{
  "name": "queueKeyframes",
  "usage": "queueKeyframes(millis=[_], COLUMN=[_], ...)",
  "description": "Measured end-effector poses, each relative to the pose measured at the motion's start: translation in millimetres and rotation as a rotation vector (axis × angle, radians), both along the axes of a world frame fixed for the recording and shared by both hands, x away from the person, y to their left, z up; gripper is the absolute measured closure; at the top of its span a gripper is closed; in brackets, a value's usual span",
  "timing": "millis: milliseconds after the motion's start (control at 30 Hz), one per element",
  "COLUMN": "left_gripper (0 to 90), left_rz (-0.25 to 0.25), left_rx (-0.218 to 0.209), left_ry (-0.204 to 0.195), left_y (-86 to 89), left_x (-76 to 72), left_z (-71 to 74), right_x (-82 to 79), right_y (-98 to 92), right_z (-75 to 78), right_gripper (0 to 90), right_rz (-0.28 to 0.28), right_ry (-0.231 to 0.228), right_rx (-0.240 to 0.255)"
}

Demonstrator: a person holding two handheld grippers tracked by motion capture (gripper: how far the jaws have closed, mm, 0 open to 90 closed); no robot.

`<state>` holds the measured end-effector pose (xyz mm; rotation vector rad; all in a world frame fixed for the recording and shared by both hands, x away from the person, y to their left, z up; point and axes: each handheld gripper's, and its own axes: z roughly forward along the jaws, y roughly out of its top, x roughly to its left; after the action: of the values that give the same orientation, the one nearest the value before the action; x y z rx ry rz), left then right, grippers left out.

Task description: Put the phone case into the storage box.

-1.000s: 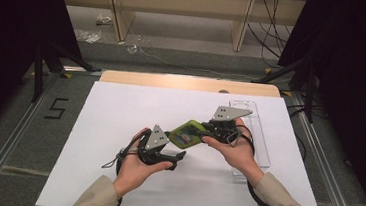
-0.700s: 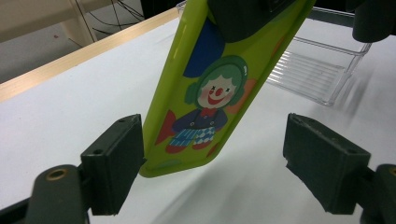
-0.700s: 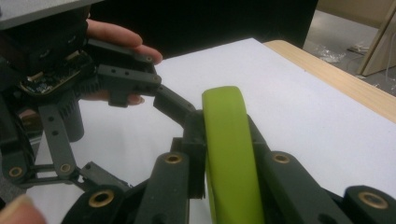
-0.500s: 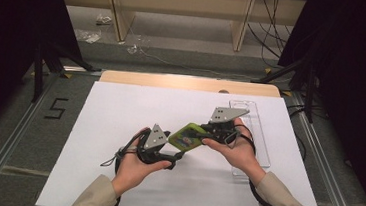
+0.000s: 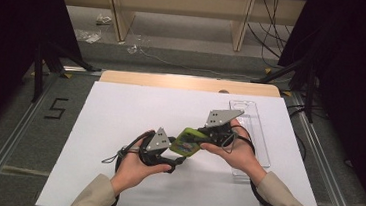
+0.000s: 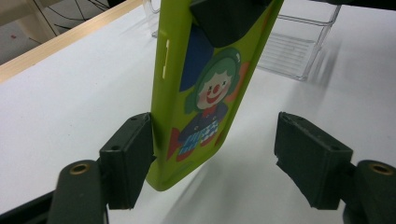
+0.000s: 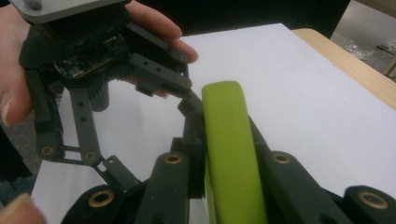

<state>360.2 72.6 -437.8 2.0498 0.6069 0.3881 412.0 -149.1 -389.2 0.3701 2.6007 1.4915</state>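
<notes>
A lime-green phone case (image 5: 187,142) with a clown picture hangs in the air over the white mat, between the two hands. My right gripper (image 5: 200,136) is shut on its right end; in the right gripper view the jaws clamp the green edge (image 7: 225,126). My left gripper (image 5: 176,153) reaches for the other end. Its jaws have just been closing, with the case (image 6: 205,93) between them. One of its pads (image 6: 128,158) touches the case's edge, while the other pad (image 6: 310,158) stands well clear of it.
A clear plastic tray (image 5: 254,134) lies on the white mat (image 5: 120,112) just beyond the right hand, also seen as a clear plastic tray (image 6: 299,46) in the left gripper view. The wooden table edge (image 5: 188,82) runs along the back. Cables trail from both grippers.
The left gripper's jaws stand a little closer together around the case's end. Both hands and the case have stayed in place.
</notes>
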Motion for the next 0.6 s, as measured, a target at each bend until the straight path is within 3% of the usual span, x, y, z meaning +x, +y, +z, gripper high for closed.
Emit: queueKeyframes(millis=[133,433,600], left_gripper=[28.0,28.1,34.5], left_rz=[0.018,-0.003,-0.026], left_rx=[0.017,0.034,0.031], left_ry=[-0.005,0.014,0.024], left_y=[2.7,3.3,2.9], left_x=[2.2,3.9,4.0], left_z=[-0.1,-3.1,-4.5], right_x=[-0.7,-4.9,-6.6], right_y=[0.4,4.5,6.0], right_z=[0.5,3.0,3.9], right_gripper=[78.6,78.7,78.7], right_rz=[0.011,0.047,0.063], right_ry=[-0.001,0.001,0.008], right_rx=[-0.004,-0.001,0.008])
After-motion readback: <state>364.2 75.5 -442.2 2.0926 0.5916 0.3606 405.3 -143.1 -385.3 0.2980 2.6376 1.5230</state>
